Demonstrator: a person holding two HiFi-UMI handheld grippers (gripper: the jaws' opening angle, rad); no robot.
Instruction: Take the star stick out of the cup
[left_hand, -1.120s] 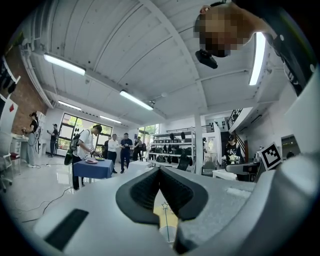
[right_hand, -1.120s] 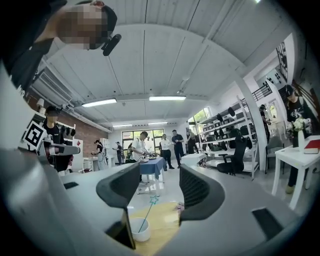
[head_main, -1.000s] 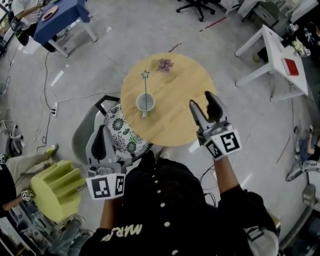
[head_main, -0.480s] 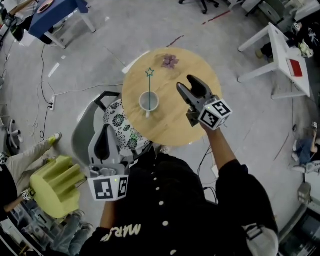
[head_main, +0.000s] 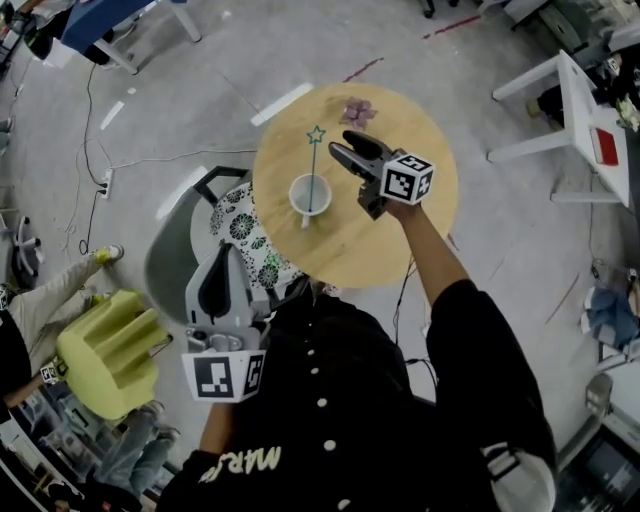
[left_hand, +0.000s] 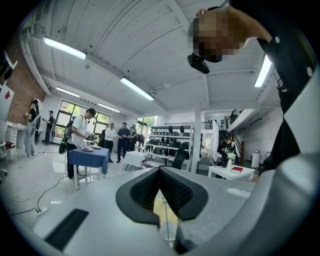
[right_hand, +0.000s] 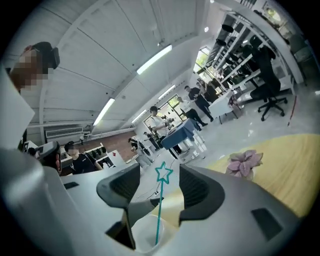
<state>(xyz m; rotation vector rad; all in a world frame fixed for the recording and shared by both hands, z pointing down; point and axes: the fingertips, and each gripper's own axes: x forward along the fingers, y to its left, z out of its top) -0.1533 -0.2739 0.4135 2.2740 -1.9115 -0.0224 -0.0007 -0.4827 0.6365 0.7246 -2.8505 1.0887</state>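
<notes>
A white cup (head_main: 309, 198) stands on the round wooden table (head_main: 400, 240). A thin teal star stick (head_main: 314, 160) stands in the cup and rises well above its rim. My right gripper (head_main: 350, 150) is open just right of the stick's upper part. In the right gripper view the star (right_hand: 163, 173) shows between the spread jaws of the right gripper (right_hand: 160, 186), touching neither, with the cup (right_hand: 148, 234) below. My left gripper (head_main: 223, 258) is shut with nothing in it, held low near the body off the table's near edge. The left gripper (left_hand: 160, 172) looks toward the cup (left_hand: 168, 233).
A purple flower (head_main: 357, 110) lies at the table's far edge. A chair with a patterned cushion (head_main: 236, 240) is tucked under the left side. A green moulded seat (head_main: 105, 358) sits at lower left, white tables (head_main: 585, 110) at right, and cables (head_main: 95, 150) run over the floor.
My right gripper has swung from the table's near right edge forward and left, up to the star stick. The left gripper has barely moved.
</notes>
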